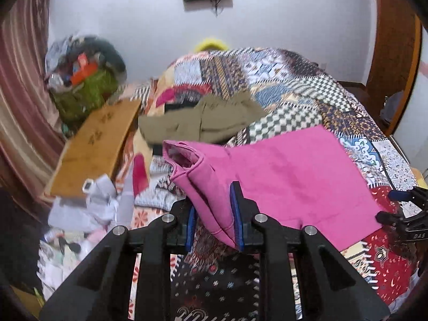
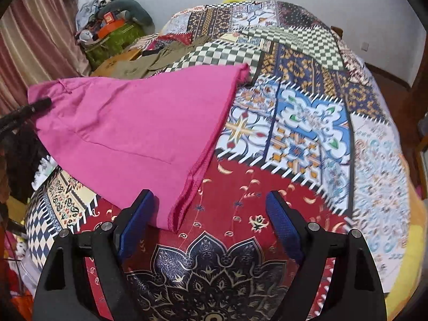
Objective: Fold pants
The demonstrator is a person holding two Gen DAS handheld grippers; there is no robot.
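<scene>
The pink pants (image 1: 294, 176) lie spread across the patchwork bedspread (image 2: 307, 133), waistband end bunched toward me on the left. My left gripper (image 1: 214, 214) is clamped on that bunched pink fabric, the cloth pinched between its blue pads (image 1: 236, 208). My right gripper (image 2: 211, 214) hangs with jaws wide apart over the red patch, the pants' near corner just beside its left pad at ten o'clock. Olive clothes (image 1: 203, 117) sit beyond the pants at twelve o'clock, a cardboard box (image 1: 96, 144) at ten.
</scene>
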